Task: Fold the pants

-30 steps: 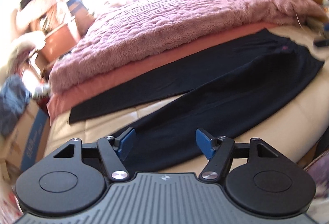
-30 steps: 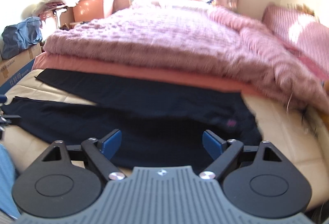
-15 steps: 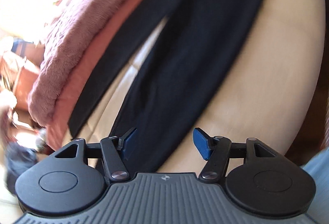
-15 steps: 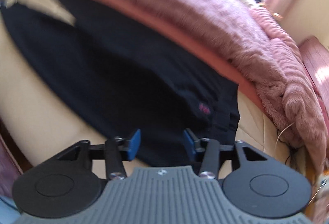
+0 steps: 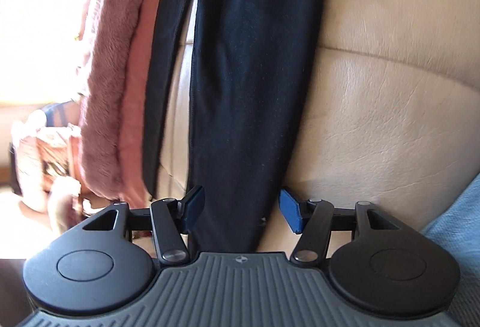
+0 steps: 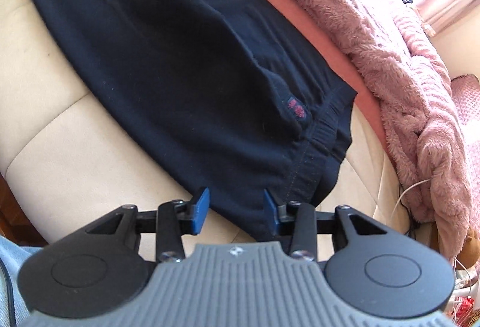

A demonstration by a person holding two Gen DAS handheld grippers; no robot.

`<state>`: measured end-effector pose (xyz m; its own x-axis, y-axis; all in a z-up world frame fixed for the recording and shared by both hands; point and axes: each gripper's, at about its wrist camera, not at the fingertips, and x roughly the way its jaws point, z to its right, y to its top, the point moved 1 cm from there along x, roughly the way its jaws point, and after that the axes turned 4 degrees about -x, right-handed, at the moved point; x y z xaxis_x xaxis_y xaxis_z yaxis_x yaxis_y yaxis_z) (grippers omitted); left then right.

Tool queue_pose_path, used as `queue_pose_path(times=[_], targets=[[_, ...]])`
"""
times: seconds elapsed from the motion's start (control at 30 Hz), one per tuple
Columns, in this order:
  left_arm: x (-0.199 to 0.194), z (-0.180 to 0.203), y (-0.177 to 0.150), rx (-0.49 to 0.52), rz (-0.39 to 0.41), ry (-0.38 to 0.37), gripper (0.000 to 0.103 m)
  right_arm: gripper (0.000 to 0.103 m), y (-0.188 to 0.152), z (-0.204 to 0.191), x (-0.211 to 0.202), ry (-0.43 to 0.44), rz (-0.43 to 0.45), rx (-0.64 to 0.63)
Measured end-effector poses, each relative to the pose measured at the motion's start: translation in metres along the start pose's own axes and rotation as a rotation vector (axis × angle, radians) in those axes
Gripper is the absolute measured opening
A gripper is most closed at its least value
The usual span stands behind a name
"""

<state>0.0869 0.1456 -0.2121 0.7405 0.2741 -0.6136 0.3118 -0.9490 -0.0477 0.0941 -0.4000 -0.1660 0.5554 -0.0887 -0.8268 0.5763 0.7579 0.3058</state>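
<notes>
Here the black knit pants (image 5: 246, 81) lie spread flat on the cream leather bed surface (image 5: 390, 105), their two legs running from 6 o'clock up toward 12 in the left wrist view. The left gripper (image 5: 241, 208) sits at the hem end of the nearer leg, its blue-padded jaws apart on either side of the cloth, one pad at 9 o'clock of the leg and the other at 3 o'clock; neither pad seems to press the fabric, though the hem runs out of sight under the gripper body. The second leg (image 5: 168, 57) lies just beside a fluffy pink blanket (image 5: 111, 87), at 9 o'clock of the first.

In the right wrist view the pants (image 6: 186, 57) stretch from 10 o'clock down to the elastic waistband (image 6: 324, 129) near 4 o'clock, with a small red mark (image 6: 296, 109) just above the band. The right gripper (image 6: 236, 208) is at the waist edge of the pants, its jaws apart, with dark cloth lying between the blue pads. The pink blanket (image 6: 390, 36) piles along the far side from 12 to 4 o'clock, over a salmon sheet (image 6: 300, 12) touching the pants' far edge.
</notes>
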Motion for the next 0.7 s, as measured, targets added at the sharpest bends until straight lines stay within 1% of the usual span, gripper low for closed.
queue_pose_path(times=[0.1, 0.17, 0.2, 0.23, 0.27, 0.3, 0.33, 0.37, 0.4, 0.43, 0.5, 0.53, 0.57, 0.6, 0.63, 0.7], targets=[[0.005, 0.001, 0.001, -0.003, -0.004, 0.041, 0.067, 0.036, 0.000, -0.005, 0.007, -0.003, -0.004, -0.059], [0.008, 0.002, 0.003, 0.011, -0.013, 0.066, 0.064, 0.036, -0.001, -0.008, 0.008, -0.006, -0.008, -0.097], [0.009, 0.004, 0.003, 0.016, -0.035, 0.080, 0.058, 0.036, -0.002, -0.010, 0.007, -0.009, -0.011, -0.121], [0.010, 0.007, 0.005, 0.016, -0.065, 0.091, 0.049, 0.035, -0.003, -0.012, 0.007, -0.012, -0.012, -0.148], [0.012, 0.007, 0.006, 0.000, -0.098, 0.092, 0.044, 0.035, -0.003, -0.012, 0.007, -0.012, -0.012, -0.148], [0.015, 0.004, 0.008, -0.028, -0.116, 0.076, 0.033, 0.035, -0.005, -0.014, 0.006, -0.015, -0.013, -0.181], [0.014, 0.000, 0.010, -0.070, -0.123, 0.053, 0.024, 0.035, -0.008, -0.019, 0.005, -0.013, -0.014, -0.252], [0.012, -0.004, 0.012, -0.116, -0.120, 0.035, 0.022, 0.035, -0.008, -0.019, 0.005, -0.013, -0.014, -0.252], [0.011, -0.009, 0.014, -0.163, -0.119, 0.024, 0.017, 0.035, -0.009, -0.023, 0.005, -0.016, -0.017, -0.296], [0.011, -0.015, 0.016, -0.207, -0.124, 0.016, 0.008, 0.035, -0.011, -0.030, 0.006, -0.019, -0.024, -0.377], [0.009, -0.029, 0.016, -0.321, -0.132, -0.010, 0.004, 0.035, -0.014, -0.035, 0.011, -0.036, -0.044, -0.453], [0.008, -0.041, 0.016, -0.399, -0.135, -0.030, 0.003, 0.035, -0.014, -0.035, 0.011, -0.036, -0.044, -0.453], [0.007, -0.051, 0.016, -0.455, -0.134, -0.040, 0.002, 0.034, -0.018, -0.039, 0.018, -0.046, -0.061, -0.528], [0.004, -0.059, 0.016, -0.508, -0.131, -0.044, 0.002, 0.030, -0.020, -0.041, 0.022, -0.051, -0.071, -0.561], [0.002, -0.069, 0.017, -0.560, -0.127, -0.046, 0.001, 0.023, -0.021, -0.042, 0.026, -0.053, -0.078, -0.594], [-0.004, -0.088, 0.018, -0.662, -0.115, -0.052, 0.001, 0.020, -0.022, -0.044, 0.028, -0.056, -0.082, -0.619]])
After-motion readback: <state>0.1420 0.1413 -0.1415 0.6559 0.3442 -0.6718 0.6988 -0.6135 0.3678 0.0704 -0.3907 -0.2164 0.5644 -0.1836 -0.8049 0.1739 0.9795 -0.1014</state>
